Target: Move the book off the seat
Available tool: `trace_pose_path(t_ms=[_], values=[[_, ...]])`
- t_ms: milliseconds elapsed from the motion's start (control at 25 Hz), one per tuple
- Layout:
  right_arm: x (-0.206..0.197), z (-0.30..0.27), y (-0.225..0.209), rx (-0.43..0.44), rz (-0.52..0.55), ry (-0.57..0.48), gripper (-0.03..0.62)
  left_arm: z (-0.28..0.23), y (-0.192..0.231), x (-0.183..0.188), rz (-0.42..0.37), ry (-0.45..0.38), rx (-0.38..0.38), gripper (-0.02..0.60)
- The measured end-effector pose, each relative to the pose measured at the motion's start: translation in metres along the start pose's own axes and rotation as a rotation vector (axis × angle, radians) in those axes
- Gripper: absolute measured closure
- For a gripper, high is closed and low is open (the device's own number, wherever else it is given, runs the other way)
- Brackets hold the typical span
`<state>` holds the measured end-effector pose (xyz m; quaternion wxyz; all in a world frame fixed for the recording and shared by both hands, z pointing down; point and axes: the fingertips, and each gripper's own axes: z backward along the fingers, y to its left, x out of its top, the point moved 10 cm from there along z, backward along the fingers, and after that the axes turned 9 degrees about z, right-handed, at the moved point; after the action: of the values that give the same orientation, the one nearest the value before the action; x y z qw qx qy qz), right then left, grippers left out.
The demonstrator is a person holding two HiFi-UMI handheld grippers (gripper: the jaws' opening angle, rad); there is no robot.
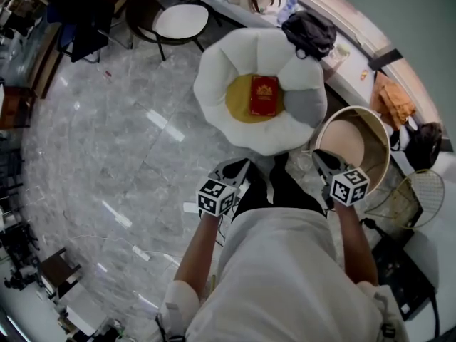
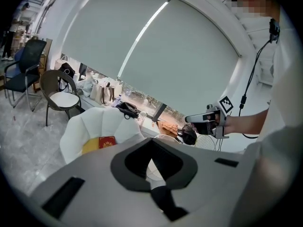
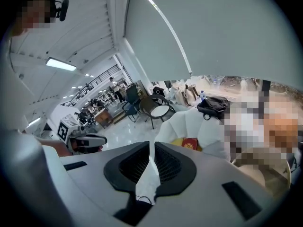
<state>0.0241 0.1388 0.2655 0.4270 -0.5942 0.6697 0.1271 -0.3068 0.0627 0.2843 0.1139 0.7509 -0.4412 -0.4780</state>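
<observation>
A red book lies flat on the yellow middle of a white petal-shaped seat, beside a grey cushion. Both grippers hang near my body, well short of the seat. My left gripper is shut with nothing in it, and so is my right gripper. From the left gripper view the book shows past the closed left gripper, with the right gripper off to the side. The right gripper view has its right gripper pointing toward the book, and the left gripper is at the left.
A round beige tub stands right of the seat, close to my right gripper. A black bag and an orange item lie on the ledge behind. A chair stands at the back left, and a racket at the right. Marble floor spreads to the left.
</observation>
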Motion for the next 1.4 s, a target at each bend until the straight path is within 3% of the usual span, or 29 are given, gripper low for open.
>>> trace_pose_path(t_ms=[280,760,1080,1400], values=[[-0.003,-0.031,-0.047,0.084,-0.014,0.029,0.539,-0.042,0.004,0.006,0.046,-0.023,0.040,0.580],[-0.015,-0.134,-0.134,0.214,0.007,0.143,0.537,-0.149,0.059,-0.002,0.165,-0.061,0.133,0.580],[-0.049,-0.205,-0.186,0.273,-0.004,0.199,0.537,-0.222,0.107,-0.022,0.234,-0.059,0.180,0.580],[-0.089,-0.263,-0.220,0.278,-0.049,0.234,0.534,-0.280,0.151,-0.054,0.310,-0.036,0.204,0.577]])
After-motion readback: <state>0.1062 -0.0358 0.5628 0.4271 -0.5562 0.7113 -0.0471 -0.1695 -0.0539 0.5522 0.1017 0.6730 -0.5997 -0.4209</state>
